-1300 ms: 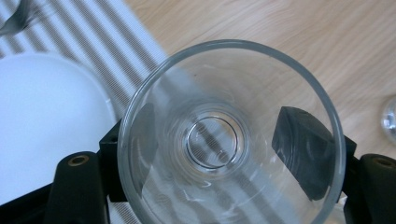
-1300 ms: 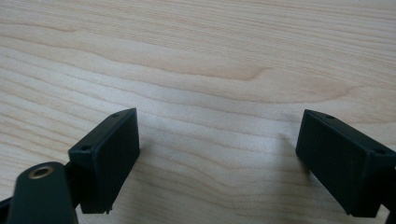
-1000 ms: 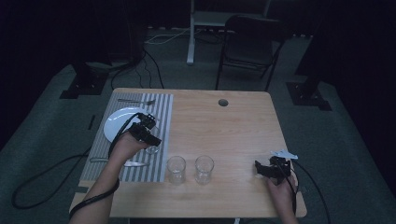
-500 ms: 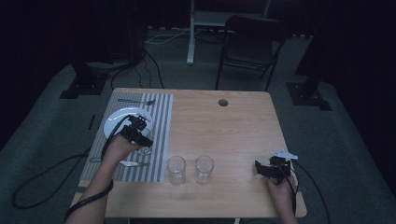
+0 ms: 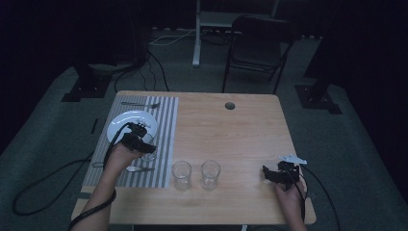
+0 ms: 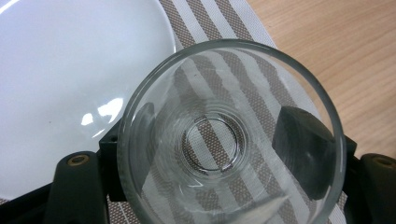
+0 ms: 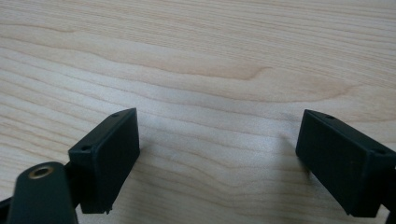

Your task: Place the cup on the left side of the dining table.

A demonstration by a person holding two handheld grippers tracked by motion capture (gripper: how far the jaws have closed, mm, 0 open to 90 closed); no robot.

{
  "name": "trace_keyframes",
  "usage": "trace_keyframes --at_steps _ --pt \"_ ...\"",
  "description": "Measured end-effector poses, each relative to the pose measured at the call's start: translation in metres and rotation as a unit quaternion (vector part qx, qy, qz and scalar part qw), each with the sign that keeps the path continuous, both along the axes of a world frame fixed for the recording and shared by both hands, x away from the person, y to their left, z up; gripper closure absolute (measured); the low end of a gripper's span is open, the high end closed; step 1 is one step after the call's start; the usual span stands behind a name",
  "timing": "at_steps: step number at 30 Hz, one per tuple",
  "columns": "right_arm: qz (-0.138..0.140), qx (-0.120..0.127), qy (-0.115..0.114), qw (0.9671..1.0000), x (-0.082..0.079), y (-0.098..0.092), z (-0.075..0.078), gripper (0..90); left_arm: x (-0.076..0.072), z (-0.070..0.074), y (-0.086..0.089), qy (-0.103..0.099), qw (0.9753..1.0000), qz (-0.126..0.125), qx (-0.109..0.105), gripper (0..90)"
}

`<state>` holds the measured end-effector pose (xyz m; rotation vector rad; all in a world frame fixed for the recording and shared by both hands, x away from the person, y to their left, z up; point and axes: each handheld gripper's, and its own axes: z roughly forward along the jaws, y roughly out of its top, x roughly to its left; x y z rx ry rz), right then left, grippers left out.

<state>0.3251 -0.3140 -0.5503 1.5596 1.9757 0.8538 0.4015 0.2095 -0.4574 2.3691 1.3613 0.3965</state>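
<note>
Both grippers were black w/ blocky rectangular jaws. Right gripper [image 7: 219,163]: flat matte pads, small screw holes near each jaw's tip, brass-coloured rivet on the link below the left jaw. Grey three-cornered plate sat behind its jaws. Left gripper [image 6: 224,154]: same brass rivets below both jaws. Black cable trailed back from each. Forearms bare, no sleeves.

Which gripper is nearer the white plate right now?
Left. The left gripper holds a glass over the striped placemat beside the white plate; the right gripper sits across the table, jaws open.
</note>
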Motion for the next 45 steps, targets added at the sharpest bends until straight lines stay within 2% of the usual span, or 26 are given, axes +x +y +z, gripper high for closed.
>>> trace_keyframes --at_steps 3,6,7,9,10,11,13,19,20,22,25,28,32,33,34,36,38,40,41,43,45 --pt "0.000 0.000 0.000 1.0000 0.000 0.000 0.000 13.1 -0.002 -0.001 -0.001 -0.009 0.9999 0.006 -0.002 28.9" --pt "0.000 0.000 0.000 1.0000 0.000 0.000 0.000 13.1 -0.006 -0.005 0.003 -0.029 0.9991 0.022 -0.023 28.6" --pt "0.000 0.000 0.000 1.0000 0.000 0.000 0.000 13.1 -0.007 -0.006 0.004 -0.036 0.9982 0.032 -0.036 28.6" --pt "0.000 0.000 0.000 1.0000 0.000 0.000 0.000 13.1 -0.012 -0.010 0.004 -0.054 0.9968 0.039 -0.043 28.7" --pt "0.000 0.000 0.000 1.0000 0.000 0.000 0.000 13.1 -0.015 -0.012 0.005 -0.072 0.9954 0.039 -0.049 28.6" --pt "0.000 0.000 0.000 1.0000 0.000 0.000 0.000 13.1 -0.018 -0.014 0.006 -0.081 0.9940 0.045 -0.058 28.6" --pt "0.000 0.000 0.000 1.0000 0.000 0.000 0.000 13.1 -0.022 -0.017 0.009 -0.089 0.9921 0.052 -0.071 28.6" --pt "0.000 0.000 0.000 1.0000 0.000 0.000 0.000 13.1 -0.027 -0.021 0.011 -0.086 0.9918 0.057 -0.076 28.4" --pt "0.000 0.000 0.000 1.0000 0.000 0.000 0.000 13.1 -0.028 -0.021 0.012 -0.089 0.9915 0.060 -0.073 28.4" --pt "0.000 0.000 0.000 1.0000 0.000 0.000 0.000 13.1 -0.031 -0.021 0.012 -0.096 0.9902 0.062 -0.081 28.3" --pt "0.000 0.000 0.000 1.0000 0.000 0.000 0.000 13.1 -0.035 -0.023 0.013 -0.097 0.9905 0.060 -0.077 28.3" --pt "0.000 0.000 0.000 1.0000 0.000 0.000 0.000 13.1 -0.040 -0.026 0.017 -0.098 0.9886 0.068 -0.092 28.2" --pt "0.000 0.000 0.000 1.0000 0.000 0.000 0.000 13.1 -0.046 -0.030 0.019 -0.098 0.9872 0.081 -0.097 28.2" --pt "0.000 0.000 0.000 1.0000 0.000 0.000 0.000 13.1 -0.047 -0.031 0.019 -0.093 0.9873 0.082 -0.100 27.3" --pt "0.000 -0.001 0.000 1.0000 0.000 0.000 0.000 13.1 -0.048 -0.033 0.019 -0.084 0.9877 0.084 -0.101 19.0" --pt "0.000 -0.001 0.000 1.0000 0.000 0.000 0.000 13.1 -0.051 -0.034 0.019 -0.080 0.9890 0.078 -0.097 17.8" --pt "0.000 -0.001 0.000 1.0000 0.000 0.000 0.000 13.1 -0.054 -0.034 0.020 -0.082 0.9889 0.081 -0.094 17.8" --pt "0.000 0.000 0.001 1.0000 0.000 0.000 0.000 13.1 -0.058 -0.034 0.024 -0.079 0.9877 0.077 -0.111 16.7" --pt "0.000 0.000 0.001 1.0000 0.000 0.000 0.000 13.1 -0.060 -0.035 0.025 -0.074 0.9884 0.069 -0.113 10.4" --pt "0.000 0.000 0.001 1.0000 0.000 0.000 0.000 13.1 -0.065 -0.035 0.024 -0.085 0.9899 0.071 -0.088 10.2" --pt "0.000 0.000 0.001 1.0000 0.000 0.000 0.000 13.1 -0.069 -0.036 0.026 -0.093 0.9891 0.072 -0.089 7.7"
